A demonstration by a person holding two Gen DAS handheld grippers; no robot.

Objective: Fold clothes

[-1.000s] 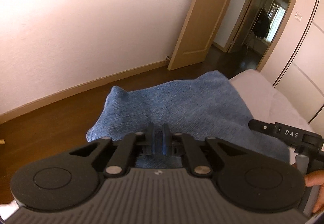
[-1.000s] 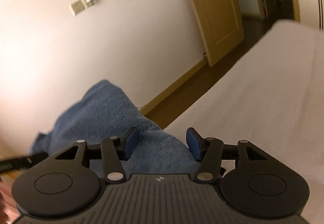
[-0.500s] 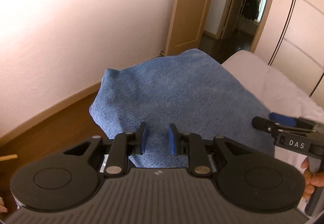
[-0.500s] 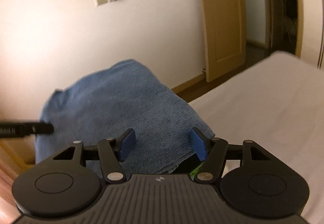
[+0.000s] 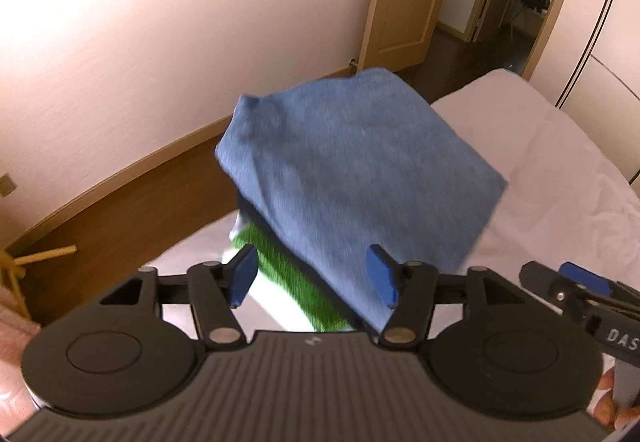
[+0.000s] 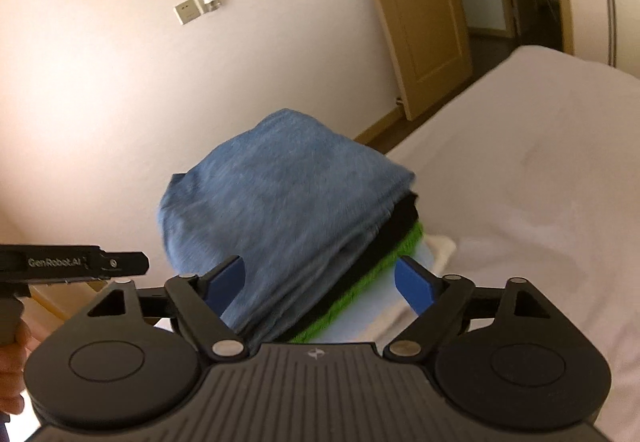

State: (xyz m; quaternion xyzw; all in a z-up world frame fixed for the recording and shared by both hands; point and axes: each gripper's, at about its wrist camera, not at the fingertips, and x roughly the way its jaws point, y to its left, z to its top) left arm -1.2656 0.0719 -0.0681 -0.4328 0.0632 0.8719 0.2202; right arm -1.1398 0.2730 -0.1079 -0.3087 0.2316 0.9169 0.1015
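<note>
Denim-blue folded cloth (image 5: 352, 170), soft and nubbly, sits on top of a small stack on the bed (image 5: 560, 170), above a black layer (image 6: 394, 230), a fuzzy green towel (image 5: 288, 274) and a pale blue piece (image 6: 360, 318). Both the left gripper (image 5: 314, 276) and right gripper (image 6: 320, 282) have their blue-padded jaws opening, spread wide and gripping nothing; the cloth lies ahead of them, untouched. White sheet is faintly creased.

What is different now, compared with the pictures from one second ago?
The left gripper let go of the blue garment; both grippers' fingers are opening and have drawn back from it. It now lies folded on the stack, above the green layer. The right gripper holds nothing. The bed is unchanged.
</note>
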